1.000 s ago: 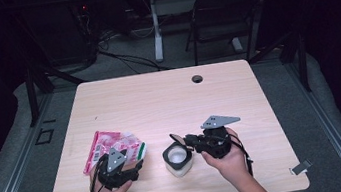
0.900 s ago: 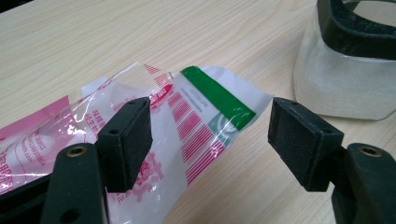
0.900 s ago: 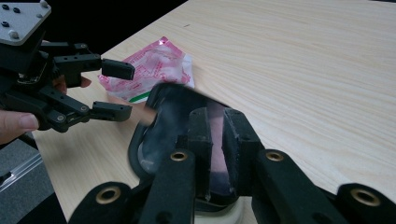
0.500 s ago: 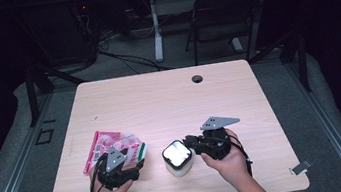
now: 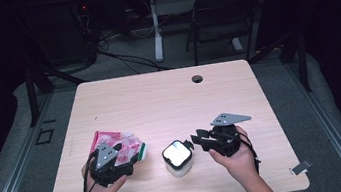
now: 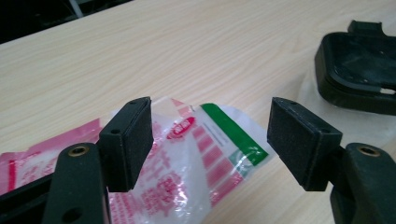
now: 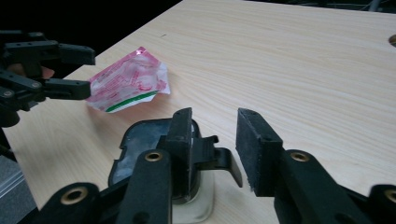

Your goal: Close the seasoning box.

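the pale wood-grain tabletop carries two things near the person's edge. the larger is a crinkled pink-and-white plastic packet with a green stripe, lying flat at the left, its long axis running from the far left toward the container, green end nearest it. the left gripper hovers over its near edge with the jaws released and spread wide, pads clear of the plastic. to the right stands a small clear plastic container with a black hinged lid, upright, lid flipped up and facing the ceiling, its tab pointing toward the right gripper. those jaws have just been opening; the tab sits beside the left pad, ungripped as far as i can tell. i'd judge the lid is now open, and the packet has yet to be picked up.
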The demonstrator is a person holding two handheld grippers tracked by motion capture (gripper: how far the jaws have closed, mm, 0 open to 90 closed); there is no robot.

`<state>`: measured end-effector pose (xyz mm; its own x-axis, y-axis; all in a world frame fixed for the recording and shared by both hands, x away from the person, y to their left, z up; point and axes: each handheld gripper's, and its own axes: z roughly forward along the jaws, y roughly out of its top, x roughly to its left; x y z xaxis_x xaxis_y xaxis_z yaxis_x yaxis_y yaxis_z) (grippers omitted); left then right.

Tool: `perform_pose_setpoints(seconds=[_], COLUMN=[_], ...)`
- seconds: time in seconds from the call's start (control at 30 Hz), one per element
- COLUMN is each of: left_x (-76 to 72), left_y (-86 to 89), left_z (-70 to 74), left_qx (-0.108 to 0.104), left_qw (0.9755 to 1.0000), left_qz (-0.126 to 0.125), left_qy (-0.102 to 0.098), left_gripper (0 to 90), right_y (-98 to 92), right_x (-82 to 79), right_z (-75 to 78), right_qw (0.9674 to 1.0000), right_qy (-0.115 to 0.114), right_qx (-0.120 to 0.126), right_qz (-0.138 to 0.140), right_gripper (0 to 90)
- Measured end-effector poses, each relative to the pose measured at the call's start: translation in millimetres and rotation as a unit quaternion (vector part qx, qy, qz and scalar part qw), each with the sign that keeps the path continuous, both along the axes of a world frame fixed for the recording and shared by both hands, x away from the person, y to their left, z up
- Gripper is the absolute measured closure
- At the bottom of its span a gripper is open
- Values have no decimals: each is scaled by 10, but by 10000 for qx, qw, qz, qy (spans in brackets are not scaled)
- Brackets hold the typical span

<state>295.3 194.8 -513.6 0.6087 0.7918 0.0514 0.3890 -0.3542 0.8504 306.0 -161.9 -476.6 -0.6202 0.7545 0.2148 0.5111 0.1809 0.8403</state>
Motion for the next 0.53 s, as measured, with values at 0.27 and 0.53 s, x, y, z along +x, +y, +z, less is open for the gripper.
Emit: perform_pose_setpoints(seconds=[0.27,0.53], left_x=[85,176], left_y=[180,363], left_z=[18,-26], left_qx=[-122,-27], left_qw=[9995,9973], left_qz=[288,722], left_qy=[-1,104], left_gripper=[312,331], right_y=[-144,-249], right_x=[33,62], right_z=[-36,-89], right_qw=[9996,9969], right_qy=[-10,-200], right_qx=[-42,-14], right_qz=[-275,-757], right_gripper=[597,478])
